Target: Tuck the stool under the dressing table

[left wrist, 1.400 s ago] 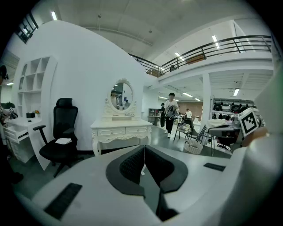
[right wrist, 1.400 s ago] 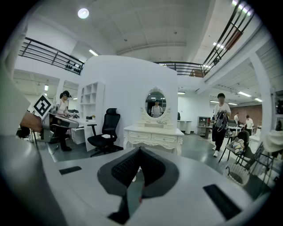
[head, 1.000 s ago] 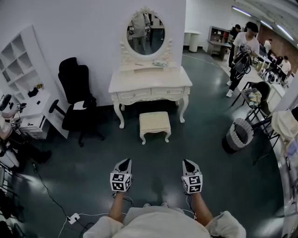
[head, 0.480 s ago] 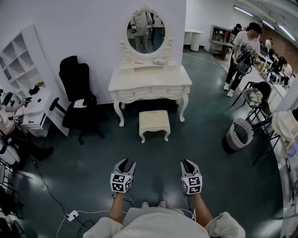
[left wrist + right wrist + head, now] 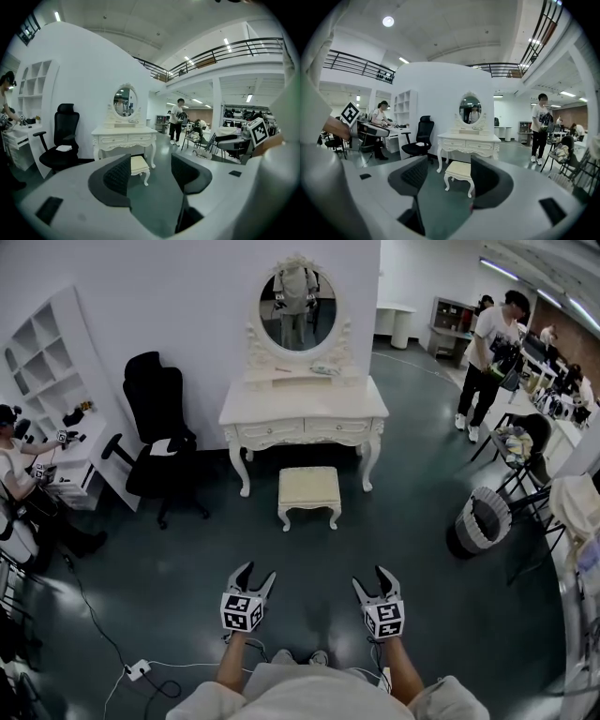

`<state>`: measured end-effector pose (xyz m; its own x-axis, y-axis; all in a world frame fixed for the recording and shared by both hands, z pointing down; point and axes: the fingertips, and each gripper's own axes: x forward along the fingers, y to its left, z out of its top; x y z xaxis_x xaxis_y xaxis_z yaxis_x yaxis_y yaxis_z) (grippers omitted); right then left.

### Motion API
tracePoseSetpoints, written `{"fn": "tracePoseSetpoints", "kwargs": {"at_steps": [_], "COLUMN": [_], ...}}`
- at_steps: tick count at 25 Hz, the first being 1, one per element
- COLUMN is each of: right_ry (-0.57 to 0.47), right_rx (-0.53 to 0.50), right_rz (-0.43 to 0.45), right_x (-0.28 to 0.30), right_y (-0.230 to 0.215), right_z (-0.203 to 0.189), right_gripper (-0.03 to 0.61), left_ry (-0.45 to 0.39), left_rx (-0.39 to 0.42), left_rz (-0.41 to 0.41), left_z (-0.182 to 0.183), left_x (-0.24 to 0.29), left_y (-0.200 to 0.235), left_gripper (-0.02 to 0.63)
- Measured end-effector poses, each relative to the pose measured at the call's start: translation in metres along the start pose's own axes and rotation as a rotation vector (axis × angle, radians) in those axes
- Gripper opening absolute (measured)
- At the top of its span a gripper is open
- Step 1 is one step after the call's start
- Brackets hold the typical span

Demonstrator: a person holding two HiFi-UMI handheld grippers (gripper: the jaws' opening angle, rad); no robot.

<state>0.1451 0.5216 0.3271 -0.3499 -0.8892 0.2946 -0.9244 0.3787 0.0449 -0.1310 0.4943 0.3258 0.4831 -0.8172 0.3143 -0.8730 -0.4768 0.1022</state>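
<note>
Dark grey floor fills most of what I see from the head view, with a white wall far ahead of both claws. I hold the left claw low, its jaws spread wide with nothing between them; through the gap its own view shows only bare floor and, further off, a corner of the stool. The right claw sits just beside it on the right at the same level, jaws equally parted and empty.

The stool, cream with curved legs, stands well ahead of both claws, roughly on the line that runs between them. It is out in the open on the floor, in front of the table's knee space and not under it. The table lies straight beyond the stool from the claws, white, with drawers along its front and an oval mirror rising from its back edge.

Ahead and to the left of the left claw is a black office chair. Ahead and far to the right of the right claw stands a round waste basket, and further off that way a person is on their feet.
</note>
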Motion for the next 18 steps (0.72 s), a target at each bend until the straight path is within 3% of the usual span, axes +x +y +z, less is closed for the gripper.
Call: {"fn": "tracePoseSetpoints", "kwargs": {"at_steps": [18], "right_ry": [0.011], "right_rx": [-0.003], "right_rz": [0.003], "right_x": [0.047], "right_y": [-0.032], "right_z": [0.0], "right_gripper": [0.235], "left_ry": [0.007], "left_rx": [0.002], "left_rz": [0.005], "left_z": [0.006], "left_x": [0.056], "left_y": [0.017], "left_gripper": [0.247]}}
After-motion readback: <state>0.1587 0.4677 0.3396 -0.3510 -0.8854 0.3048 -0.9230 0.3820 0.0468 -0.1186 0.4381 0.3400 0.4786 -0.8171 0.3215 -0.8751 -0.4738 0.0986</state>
